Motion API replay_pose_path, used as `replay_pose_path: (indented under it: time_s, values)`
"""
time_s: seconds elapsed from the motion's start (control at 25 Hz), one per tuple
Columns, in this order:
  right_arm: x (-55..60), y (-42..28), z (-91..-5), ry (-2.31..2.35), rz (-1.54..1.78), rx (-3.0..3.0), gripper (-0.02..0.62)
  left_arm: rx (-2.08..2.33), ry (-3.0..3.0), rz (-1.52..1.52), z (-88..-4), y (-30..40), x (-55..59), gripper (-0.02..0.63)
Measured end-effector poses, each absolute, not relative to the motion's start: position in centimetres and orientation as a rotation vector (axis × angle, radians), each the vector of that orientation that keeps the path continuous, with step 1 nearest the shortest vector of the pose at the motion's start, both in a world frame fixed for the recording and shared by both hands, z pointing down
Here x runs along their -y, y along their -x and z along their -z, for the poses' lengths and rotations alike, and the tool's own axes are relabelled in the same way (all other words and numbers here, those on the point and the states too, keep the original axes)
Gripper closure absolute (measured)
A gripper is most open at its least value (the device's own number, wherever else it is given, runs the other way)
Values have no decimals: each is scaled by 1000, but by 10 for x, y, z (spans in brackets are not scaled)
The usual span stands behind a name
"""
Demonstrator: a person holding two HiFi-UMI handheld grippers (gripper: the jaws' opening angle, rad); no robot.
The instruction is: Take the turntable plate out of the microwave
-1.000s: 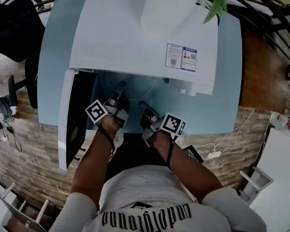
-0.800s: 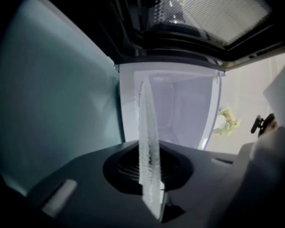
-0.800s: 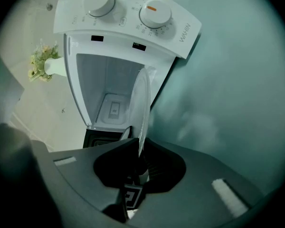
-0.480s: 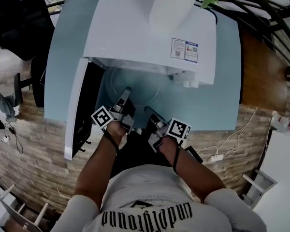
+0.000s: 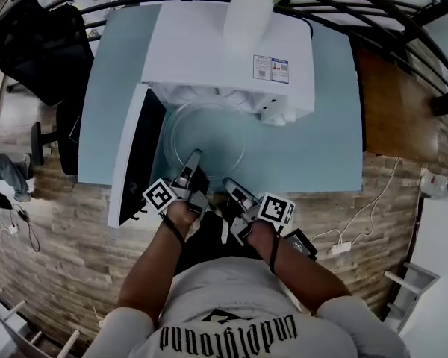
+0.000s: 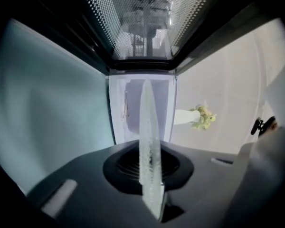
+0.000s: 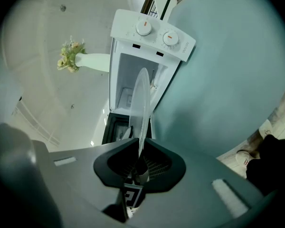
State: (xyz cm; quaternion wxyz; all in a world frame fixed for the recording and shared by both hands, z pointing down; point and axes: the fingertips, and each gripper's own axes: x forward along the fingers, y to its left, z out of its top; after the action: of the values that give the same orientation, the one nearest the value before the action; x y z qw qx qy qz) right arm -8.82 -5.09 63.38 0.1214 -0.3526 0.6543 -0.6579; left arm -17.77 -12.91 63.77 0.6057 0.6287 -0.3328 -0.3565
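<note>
The turntable plate was a clear, round glass disc with a shallow raised rim. In both gripper views it showed edge-on as a thin, frosted sliver. It lay flat over the pale blue table, just in front of the boxy white microwave, whose dark door stood open. The left gripper and right gripper sat side by side, each with its dark fingers closed narrowly on the plate's near rim.

Edge-on turntable plate clamped in left hand-held gripper, microwave cavity beyond, mesh door above
</note>
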Motion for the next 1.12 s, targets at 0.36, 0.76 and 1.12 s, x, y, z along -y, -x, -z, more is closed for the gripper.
replay_pose_path:
  time_s: [0.36, 0.76, 1.12]
  values:
    - [20, 71, -588, 917, 1871, -1993, 560, 819, -1477, 868, -594, 164, 90, 531]
    - [-24, 26, -539, 781, 1829, -2096, 560, 892, -1496, 937, -540, 126, 39, 531]
    - [-81, -4, -508, 700, 1847, -2117, 560, 956, -1486, 999, -503, 105, -24, 531]
